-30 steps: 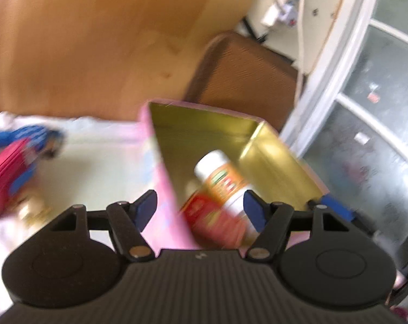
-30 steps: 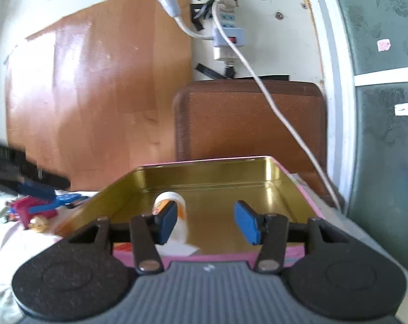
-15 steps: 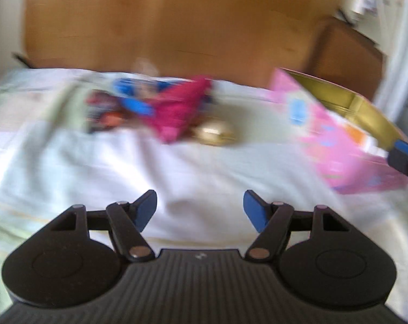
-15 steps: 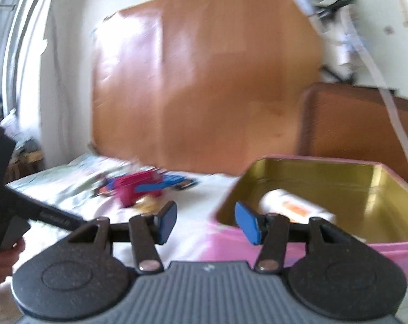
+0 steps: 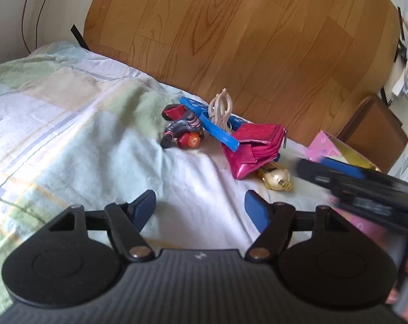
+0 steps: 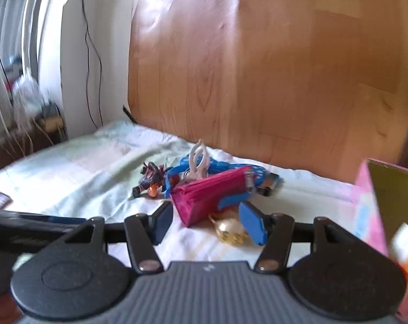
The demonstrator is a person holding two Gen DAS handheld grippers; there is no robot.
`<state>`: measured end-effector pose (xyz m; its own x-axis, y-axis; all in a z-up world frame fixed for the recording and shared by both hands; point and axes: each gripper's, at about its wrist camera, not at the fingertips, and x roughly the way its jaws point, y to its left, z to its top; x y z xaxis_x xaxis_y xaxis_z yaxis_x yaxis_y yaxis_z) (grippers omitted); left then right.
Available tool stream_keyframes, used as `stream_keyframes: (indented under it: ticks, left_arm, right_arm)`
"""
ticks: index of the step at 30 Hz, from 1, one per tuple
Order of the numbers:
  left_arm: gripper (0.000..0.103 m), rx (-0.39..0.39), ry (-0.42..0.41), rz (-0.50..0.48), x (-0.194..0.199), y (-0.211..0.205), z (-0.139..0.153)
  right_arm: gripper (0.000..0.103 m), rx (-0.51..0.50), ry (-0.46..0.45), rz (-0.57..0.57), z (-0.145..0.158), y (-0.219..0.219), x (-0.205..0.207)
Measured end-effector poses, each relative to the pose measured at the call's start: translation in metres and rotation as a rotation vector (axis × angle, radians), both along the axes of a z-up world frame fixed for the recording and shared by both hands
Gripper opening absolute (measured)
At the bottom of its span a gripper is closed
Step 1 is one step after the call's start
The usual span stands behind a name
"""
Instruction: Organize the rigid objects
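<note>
We have swung both grippers from the pink tin (image 6: 366,189) to the toy pile. Our left gripper (image 5: 200,209) gapes empty; our right gripper (image 6: 205,222) is opening, empty, toward the gold ornament (image 6: 228,230).

A bed covered by a pale checked sheet of green, white and blue (image 5: 69,124) fills the foreground, its cloth rumpled and brightly lit. Behind it stands a tall wood-grain headboard panel in warm brown (image 5: 244,54), catching a glare of daylight in the right wrist view. To the left is a white wall (image 6: 106,54) with thin black cables (image 6: 92,62) hanging down it. At the far right, a brown textured chair back (image 5: 371,127) stands beside the bed.
</note>
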<state>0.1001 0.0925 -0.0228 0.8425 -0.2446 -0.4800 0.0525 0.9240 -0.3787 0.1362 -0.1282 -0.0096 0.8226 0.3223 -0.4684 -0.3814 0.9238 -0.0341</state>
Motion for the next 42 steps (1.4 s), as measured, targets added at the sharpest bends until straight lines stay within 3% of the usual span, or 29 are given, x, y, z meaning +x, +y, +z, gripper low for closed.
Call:
stream_keyframes:
  ticks: [4, 6, 8, 10, 15, 22, 27, 30, 36, 39, 42]
  left_arm:
    - [0.076, -0.024, 0.000, -0.019, 0.001, 0.001, 0.002]
    - [0.078, -0.027, -0.004, -0.019, 0.001, -0.001, -0.001]
    - [0.078, -0.032, -0.003, -0.021, 0.003, -0.001, -0.002]
    - [0.078, -0.037, -0.002, -0.022, 0.003, 0.000, -0.004]
    - [0.080, -0.037, -0.002, -0.022, 0.003, 0.001, -0.004]
    - [0.083, -0.024, -0.009, -0.021, 0.002, 0.000, -0.003]
    - [0.083, -0.003, -0.016, -0.036, 0.001, -0.005, -0.002]
    - [0.083, 0.020, -0.027, -0.059, 0.000, -0.010, -0.001]
    - [0.083, 0.084, -0.036, -0.101, -0.002, -0.023, 0.002]
    - [0.083, 0.084, -0.040, -0.120, -0.004, -0.025, 0.004]
    - [0.083, 0.063, -0.041, -0.160, -0.003, -0.029, 0.009]
  right_arm:
    - [0.054, -0.075, -0.004, -0.032, -0.013, 0.030, 0.031]
    - [0.045, -0.105, -0.001, -0.043, -0.019, 0.036, 0.043]
    - [0.026, -0.093, -0.002, -0.046, -0.018, 0.034, 0.046]
    - [0.022, -0.111, -0.016, -0.064, -0.018, 0.032, 0.045]
    - [0.019, -0.096, -0.042, -0.050, -0.008, 0.012, 0.021]
    - [0.018, -0.074, -0.056, 0.086, 0.007, -0.032, -0.063]
    - [0.016, -0.025, -0.018, 0.184, 0.012, -0.079, -0.117]
    - [0.014, -0.038, -0.044, 0.135, 0.010, -0.109, -0.142]
    - [0.018, 0.021, -0.036, -0.206, 0.005, -0.180, -0.156]
    - [0.018, 0.125, -0.025, -0.211, 0.008, -0.195, -0.163]
    - [0.020, 0.144, -0.030, -0.144, 0.009, -0.187, -0.170]
